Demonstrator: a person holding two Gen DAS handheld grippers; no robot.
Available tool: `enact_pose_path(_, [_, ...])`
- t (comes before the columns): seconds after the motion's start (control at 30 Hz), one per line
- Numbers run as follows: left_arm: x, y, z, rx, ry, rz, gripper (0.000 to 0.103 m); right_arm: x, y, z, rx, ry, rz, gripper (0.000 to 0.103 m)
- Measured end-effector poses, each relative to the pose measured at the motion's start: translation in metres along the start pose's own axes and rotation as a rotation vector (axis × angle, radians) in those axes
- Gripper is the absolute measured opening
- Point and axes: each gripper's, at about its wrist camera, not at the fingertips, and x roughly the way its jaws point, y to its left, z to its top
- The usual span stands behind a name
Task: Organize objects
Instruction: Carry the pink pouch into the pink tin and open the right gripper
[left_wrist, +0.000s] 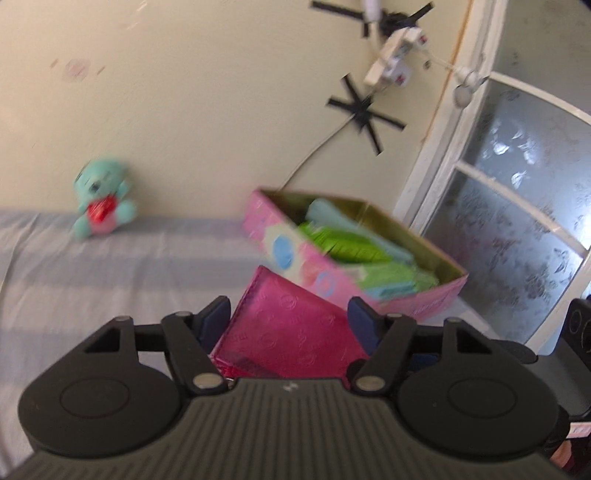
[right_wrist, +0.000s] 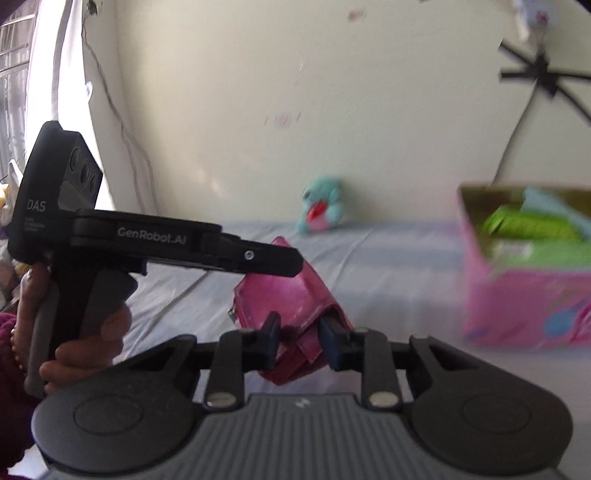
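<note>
A shiny pink wallet (left_wrist: 288, 332) hangs above the bed, held from two sides. In the left wrist view it fills the gap between the blue pads of my left gripper (left_wrist: 290, 317), which press on its edges. In the right wrist view my right gripper (right_wrist: 297, 328) is shut on the wallet's (right_wrist: 288, 291) lower folded flap. The left gripper (right_wrist: 291, 264) reaches in from the left onto the wallet's top edge, with a hand (right_wrist: 88, 343) on its handle. An open pink box (left_wrist: 314, 273) holding green and blue packets stands just beyond the wallet, to the right.
A turquoise plush toy (left_wrist: 101, 199) with a red heart sits against the wall on the pale blue sheet (left_wrist: 110, 277). The pink box (right_wrist: 524, 306) is at the right of the bed. A frosted window (left_wrist: 517, 221) and a taped cable lie behind it.
</note>
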Motion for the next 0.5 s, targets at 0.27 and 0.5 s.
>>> enact_pose_path(0.27, [0.067, -0.068, 0.047, 0.095, -0.072, -0.103, 0.071, -0.038, -0.062, 0.044, -0.002, -0.175, -0.214, 0.024])
enact_pose_path(0.5, [0.113, -0.090, 0.037, 0.153, -0.003, -0.008, 0.074, -0.014, -0.134, 0.051, 0.015, -0.185, -0.543, 0.035])
